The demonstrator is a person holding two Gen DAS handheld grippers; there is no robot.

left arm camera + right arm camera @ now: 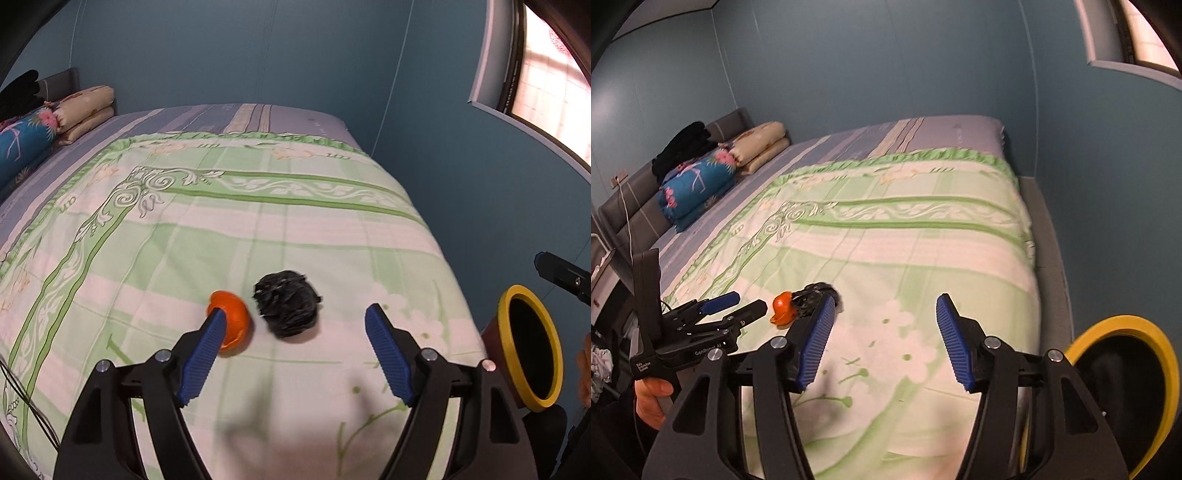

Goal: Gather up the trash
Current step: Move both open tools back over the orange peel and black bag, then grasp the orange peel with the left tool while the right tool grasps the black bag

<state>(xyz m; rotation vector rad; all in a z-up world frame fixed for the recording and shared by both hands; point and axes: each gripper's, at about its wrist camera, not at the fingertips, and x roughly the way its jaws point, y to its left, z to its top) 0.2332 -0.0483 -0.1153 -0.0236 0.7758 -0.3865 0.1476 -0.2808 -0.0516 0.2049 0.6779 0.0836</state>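
Trash lies on the near part of the bed: an orange peel and, just to its right, a crumpled black plastic bag, both resting on the green floral quilt. Your left tool is spread wide with nothing between its blue pads, and it hovers just short of the two pieces; its left pad overlaps the peel in the left wrist view, though I cannot tell if it touches. That wide spread looks meant to take the bulky bag, which sits nearer the gap than the peel does. Your right tool is likewise wide open and empty, held over bare quilt to the right of the trash. A yellow-rimmed bin is tipped with its mouth facing the bed at the right edge, probably so the pieces can be dropped in with a short sideways carry. Bedding is stacked far left, well apart from the work.
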